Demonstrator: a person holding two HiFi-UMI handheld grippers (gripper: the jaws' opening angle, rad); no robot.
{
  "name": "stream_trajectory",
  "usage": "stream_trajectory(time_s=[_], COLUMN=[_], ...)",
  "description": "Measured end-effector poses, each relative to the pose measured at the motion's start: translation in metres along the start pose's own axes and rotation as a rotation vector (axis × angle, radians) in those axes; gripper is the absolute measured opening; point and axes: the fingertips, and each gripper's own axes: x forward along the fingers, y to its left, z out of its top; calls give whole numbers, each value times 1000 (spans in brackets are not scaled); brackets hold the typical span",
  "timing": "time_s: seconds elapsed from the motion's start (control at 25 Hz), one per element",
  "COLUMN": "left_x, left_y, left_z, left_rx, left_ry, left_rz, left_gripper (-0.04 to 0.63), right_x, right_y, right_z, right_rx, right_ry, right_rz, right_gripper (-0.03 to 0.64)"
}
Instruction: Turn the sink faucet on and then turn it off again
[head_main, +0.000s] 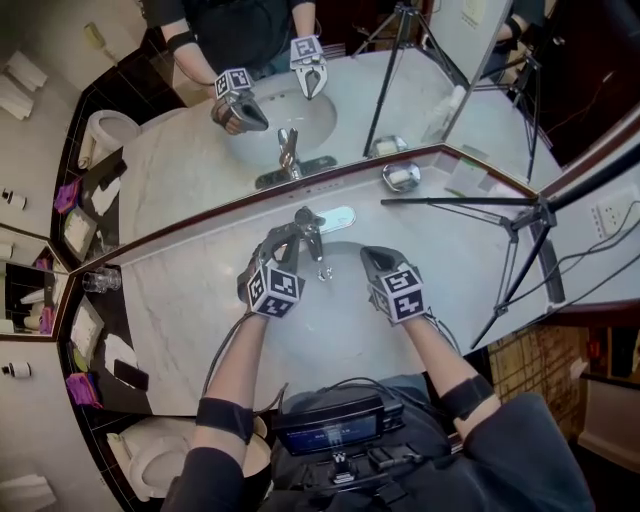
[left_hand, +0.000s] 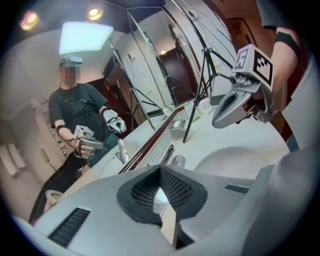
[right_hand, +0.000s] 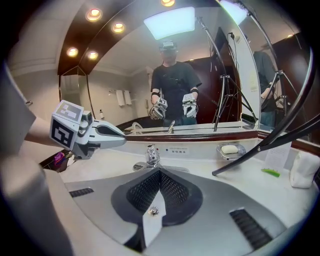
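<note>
The chrome faucet stands on its base plate at the back of the white sink basin. My left gripper is shut with nothing between its pads, its tips right beside the faucet's left side. In the left gripper view the faucet shows just beyond the closed jaws. My right gripper hovers over the basin's right half, shut and empty, a short way from the faucet. In the right gripper view the faucet is straight ahead, with the left gripper coming in from the left.
A soap dish with a bar sits on the marble counter right of the faucet, against the mirror. A black tripod stands on the counter at the right. Glasses rest at the counter's left end. A toilet is lower left.
</note>
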Motion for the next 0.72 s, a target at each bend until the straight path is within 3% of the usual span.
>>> stream_trajectory(time_s=[0.4,0.52,0.72], left_x=[-81,-98,-121], left_y=[19,22,17], left_z=[-25,-46,-67], left_rx=[-498,-603,-718], left_ry=[-98,-113,-129], left_rz=[128,186,232], left_gripper=[5,5,5], right_x=[2,1,-2], right_y=[18,23,27], right_z=[18,21,24], right_rx=[-58,-72,-86], right_ry=[-16,-18,-17], right_rz=[32,43,56], right_gripper=[20,20,20])
